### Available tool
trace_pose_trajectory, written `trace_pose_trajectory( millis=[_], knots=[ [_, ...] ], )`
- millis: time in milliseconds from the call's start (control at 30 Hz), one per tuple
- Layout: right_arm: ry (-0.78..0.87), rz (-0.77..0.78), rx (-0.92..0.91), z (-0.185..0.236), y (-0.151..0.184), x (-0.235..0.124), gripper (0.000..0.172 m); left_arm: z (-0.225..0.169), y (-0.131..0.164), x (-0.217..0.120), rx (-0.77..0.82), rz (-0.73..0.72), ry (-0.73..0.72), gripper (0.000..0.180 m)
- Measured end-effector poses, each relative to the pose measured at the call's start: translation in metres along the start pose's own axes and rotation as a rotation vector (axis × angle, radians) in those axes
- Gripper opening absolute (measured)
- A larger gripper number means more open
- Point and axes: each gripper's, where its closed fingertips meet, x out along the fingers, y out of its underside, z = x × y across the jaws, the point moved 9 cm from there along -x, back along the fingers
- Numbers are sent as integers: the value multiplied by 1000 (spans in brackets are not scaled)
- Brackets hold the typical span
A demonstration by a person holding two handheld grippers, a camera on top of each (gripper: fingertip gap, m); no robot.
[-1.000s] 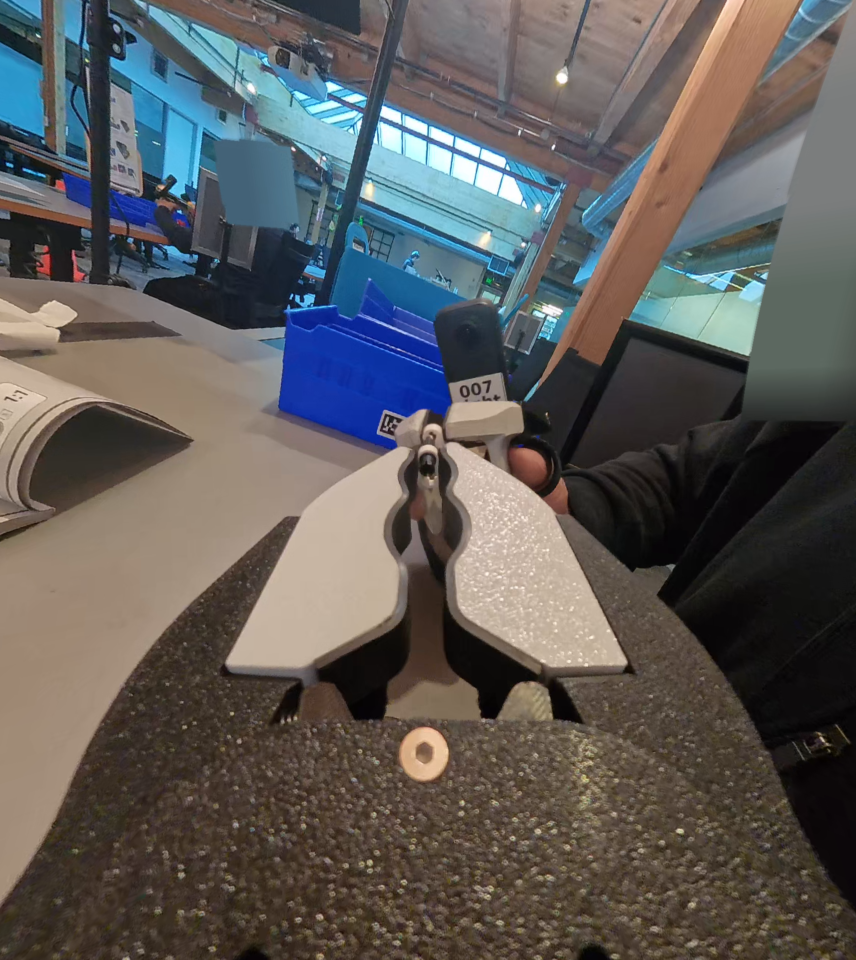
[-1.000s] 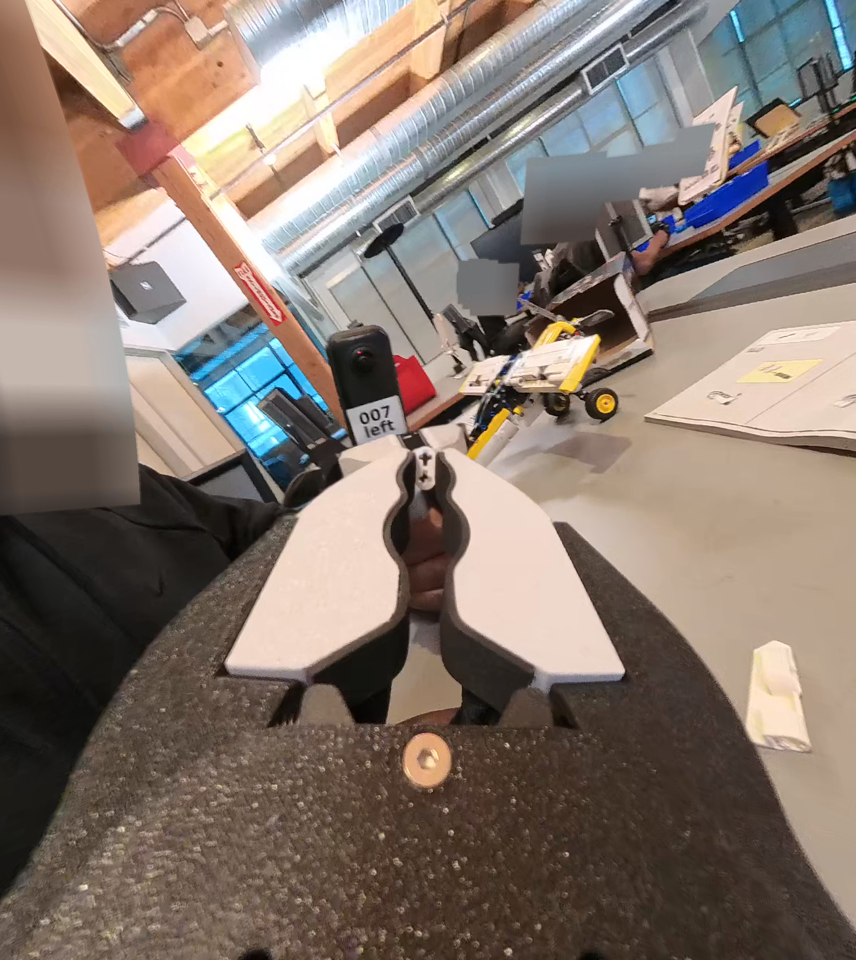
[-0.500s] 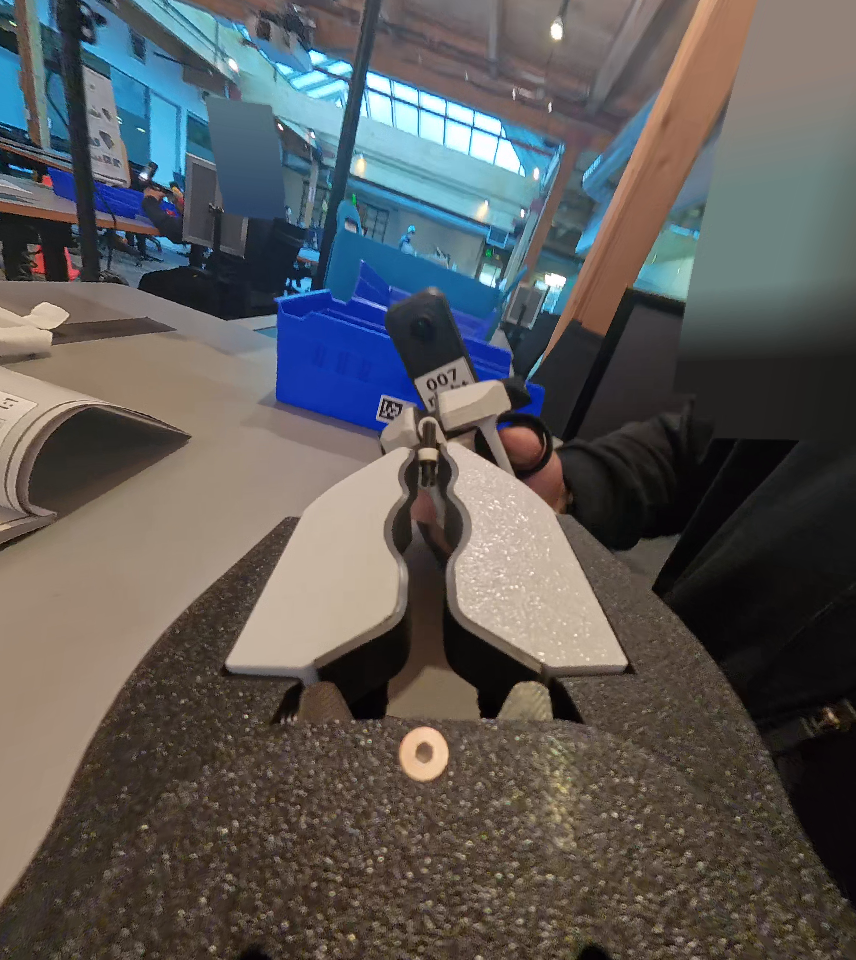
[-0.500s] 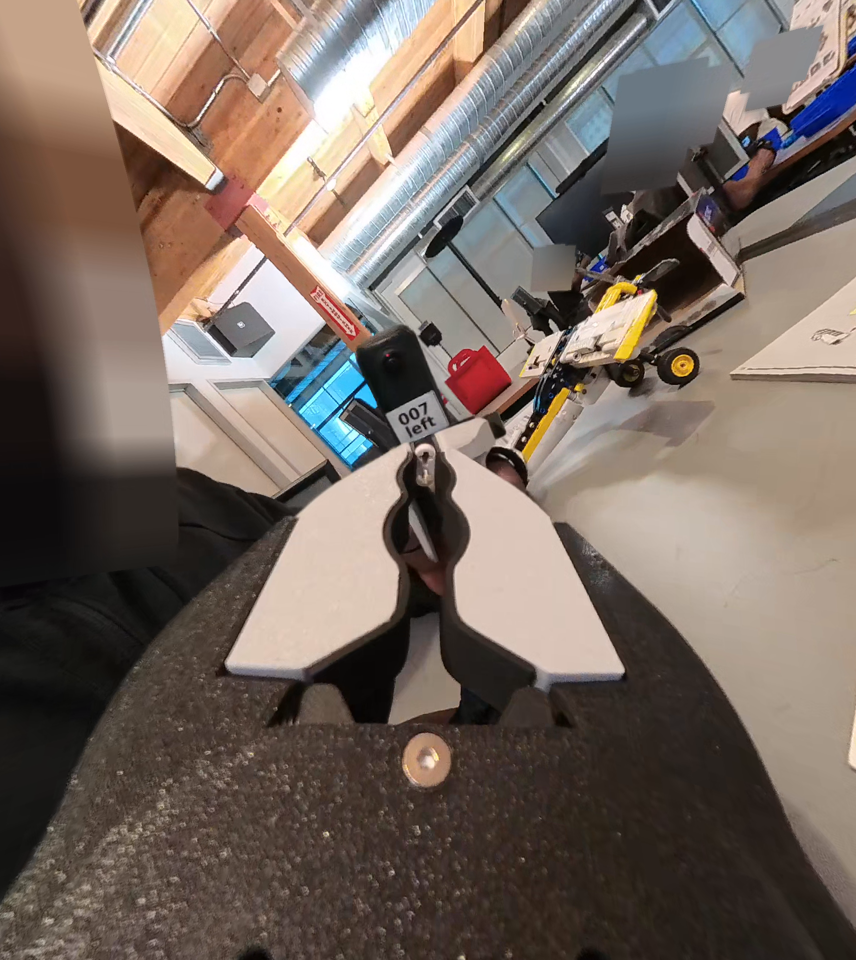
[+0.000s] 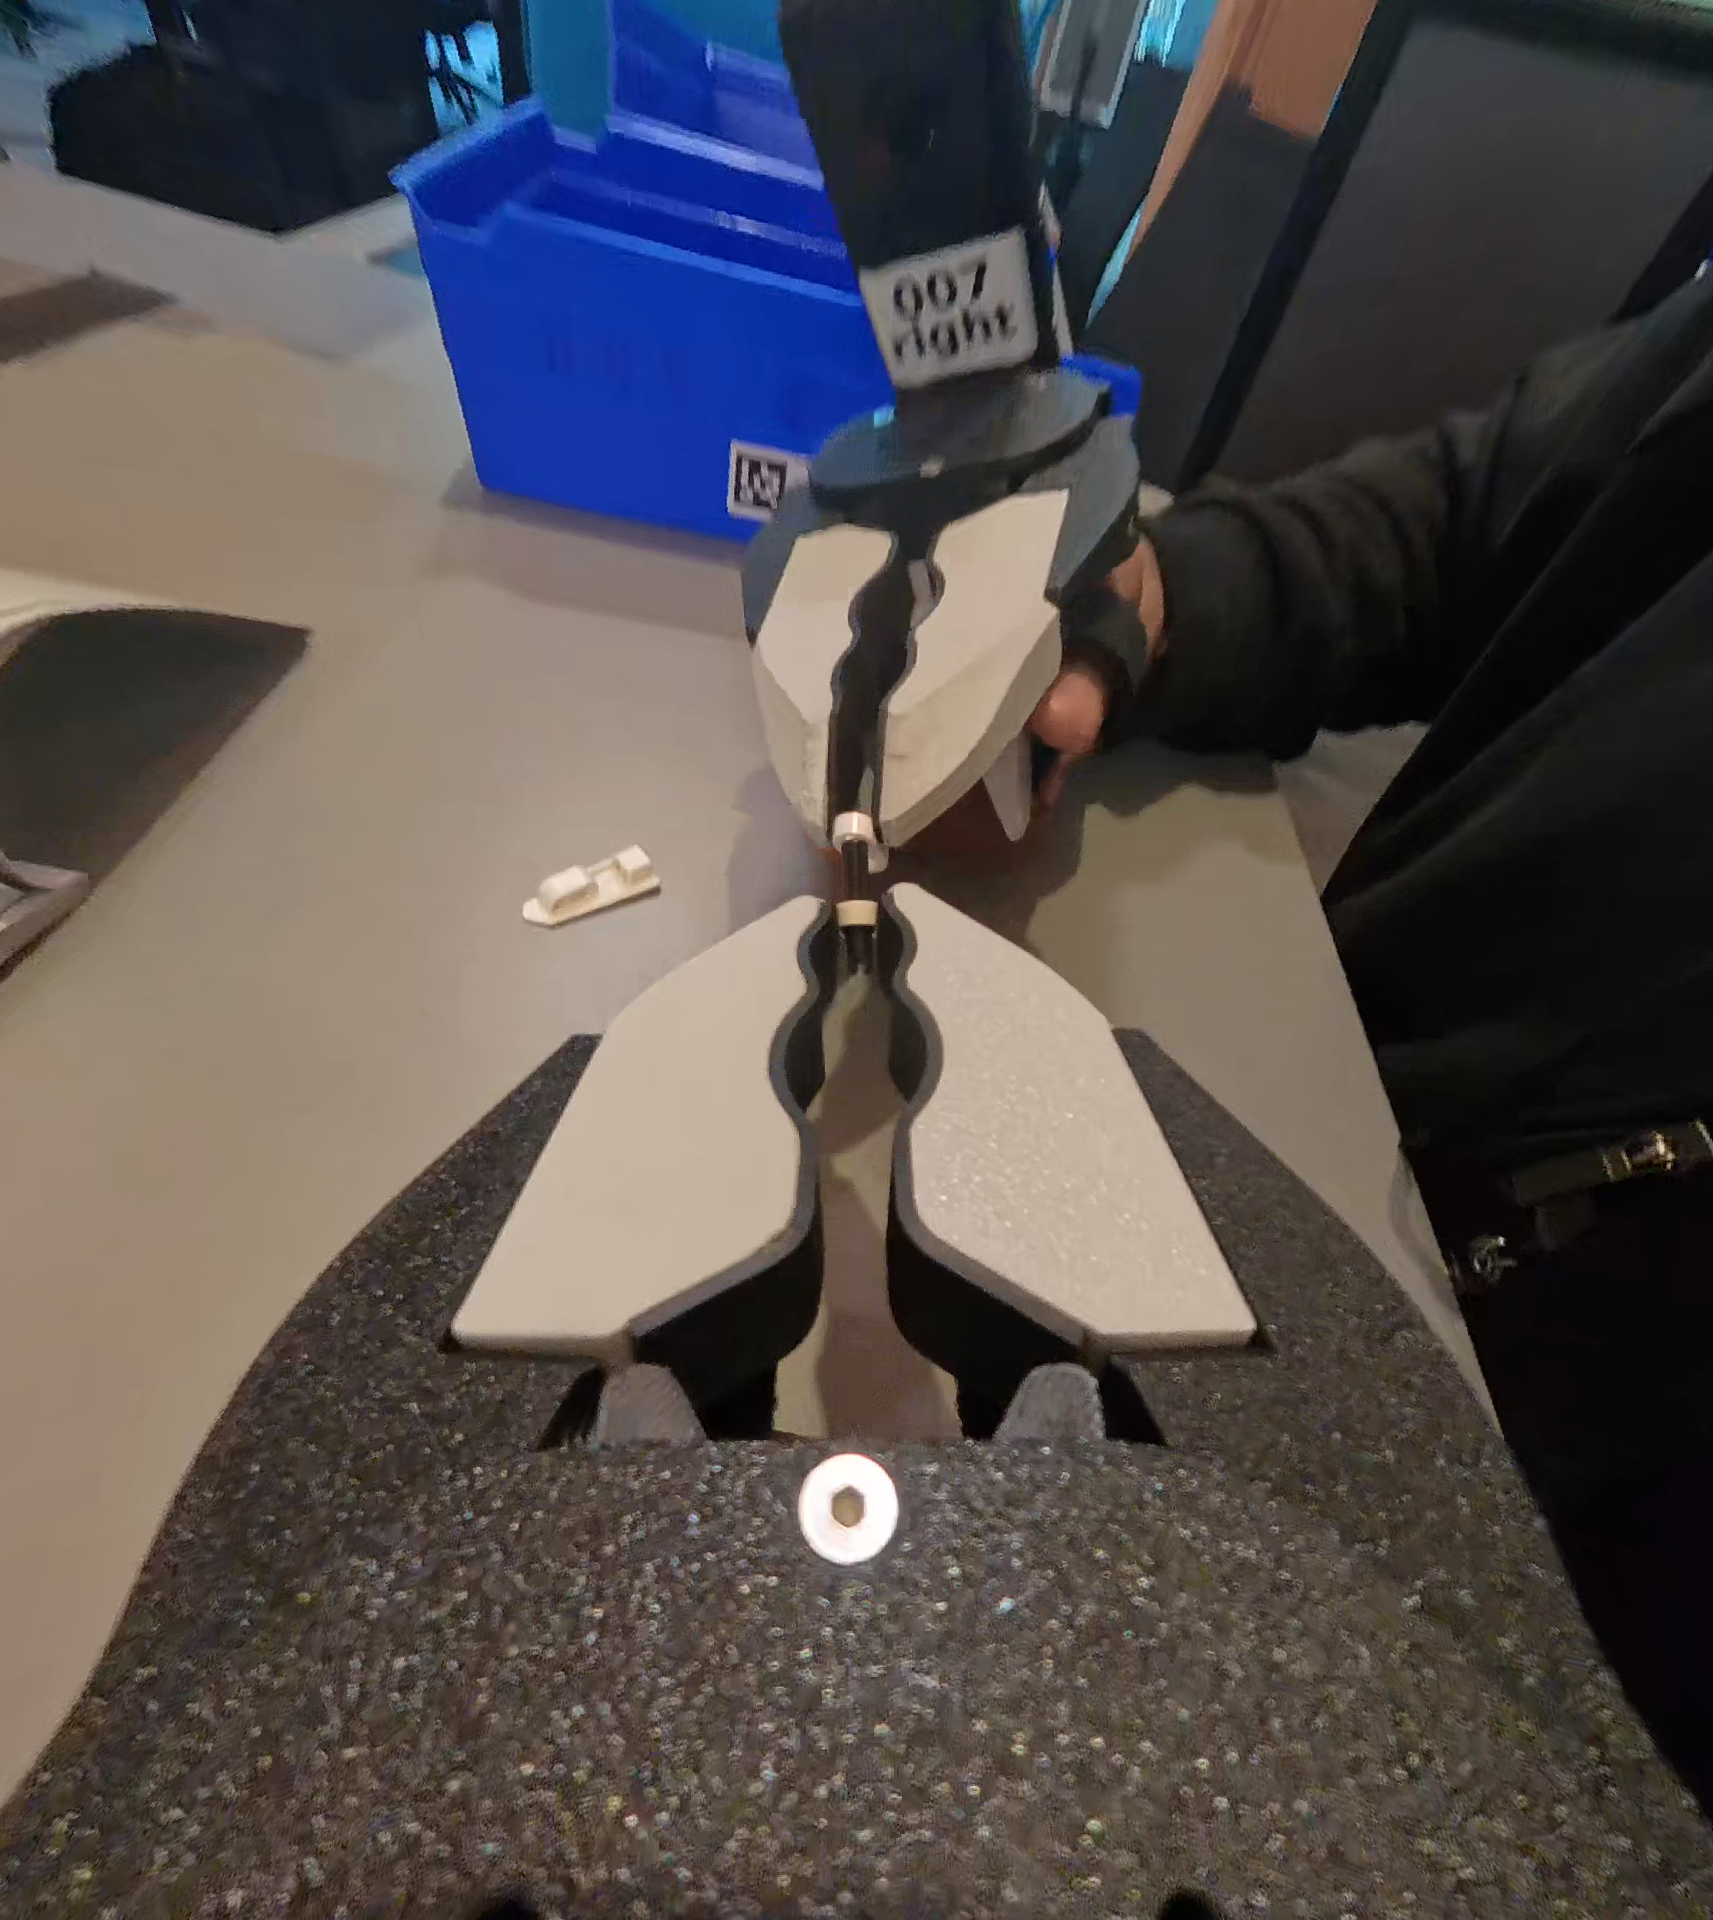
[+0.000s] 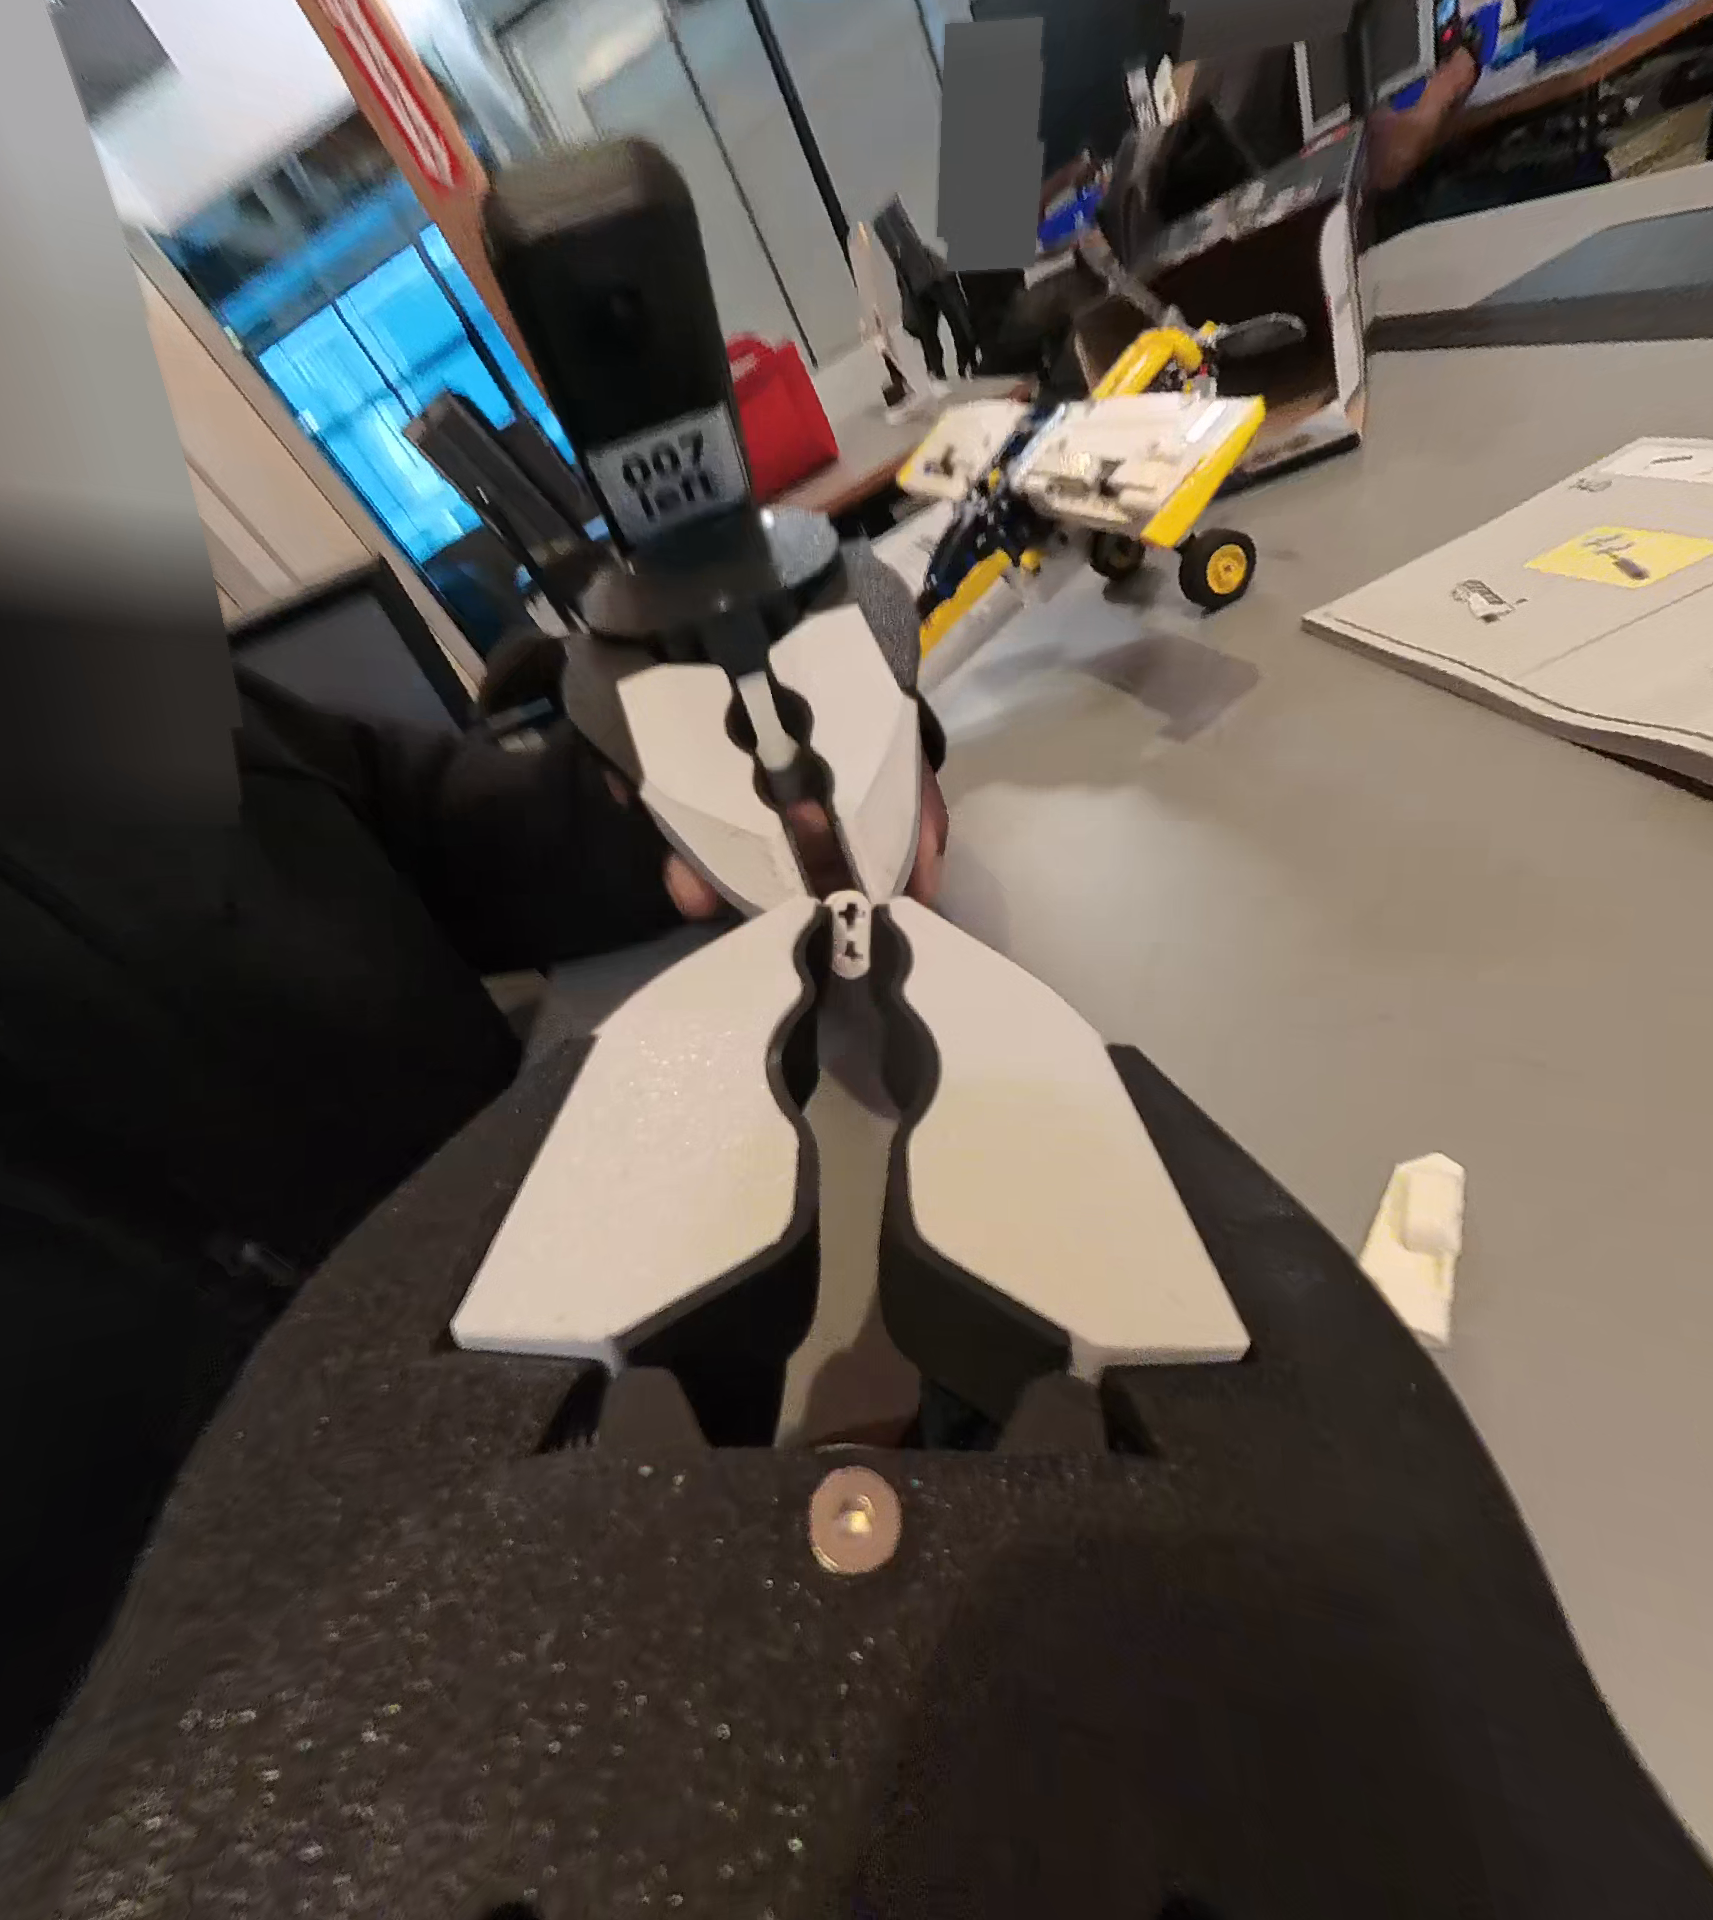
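Observation:
My left gripper (image 5: 857, 920) is shut on a thin black axle (image 5: 853, 871) with a white ring (image 5: 856, 912) at my fingertips. The axle runs straight ahead to the right gripper (image 5: 857, 823), which faces me tip to tip just above the grey table (image 5: 312, 1039). A second white ring (image 5: 852, 828) sits at its tips. In the right wrist view my right gripper (image 6: 850, 928) is shut on a small white connector with cross-shaped holes (image 6: 850, 940). The left gripper (image 6: 836, 883) meets it head-on there. A hand in a black sleeve holds each gripper.
A small white part (image 5: 590, 891) lies on the table left of the tips; it also shows in the right wrist view (image 6: 1415, 1247). A blue bin (image 5: 644, 343) stands behind. An open booklet (image 6: 1610, 623) and a yellow and white brick-built vehicle (image 6: 1091, 478) lie farther off. Left and right tips are no more than a few centimetres apart.
Both grippers have tipped down toward the table and drawn much closer together, tip to tip. Each stays shut on its small part.

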Motion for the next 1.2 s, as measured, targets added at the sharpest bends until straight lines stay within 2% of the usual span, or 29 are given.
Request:
trace_pose_trajectory(
  millis=[133,233,333,700,800,967,1200],
  knots=[
    [36,150,-153,3,5,2,7,0,6,4,-11,110,47,7],
    [23,209,-223,6,9,3,7,0,10,6,-33,108,94,7],
    [-21,187,-199,6,8,1,7,1,10,6,-47,57,136,7],
    [-94,-4,-46,5,1,-8,7,-1,4,6,-91,-165,152,7],
    [-93,12,-51,5,2,-8,7,0,3,5,-100,-176,158,7],
    [-53,177,-176,21,14,14,0,-3,-2,10,-136,-163,182,4],
    [22,95,-108,11,8,8,0,6,5,4,-159,-159,79,4]
  ],
)
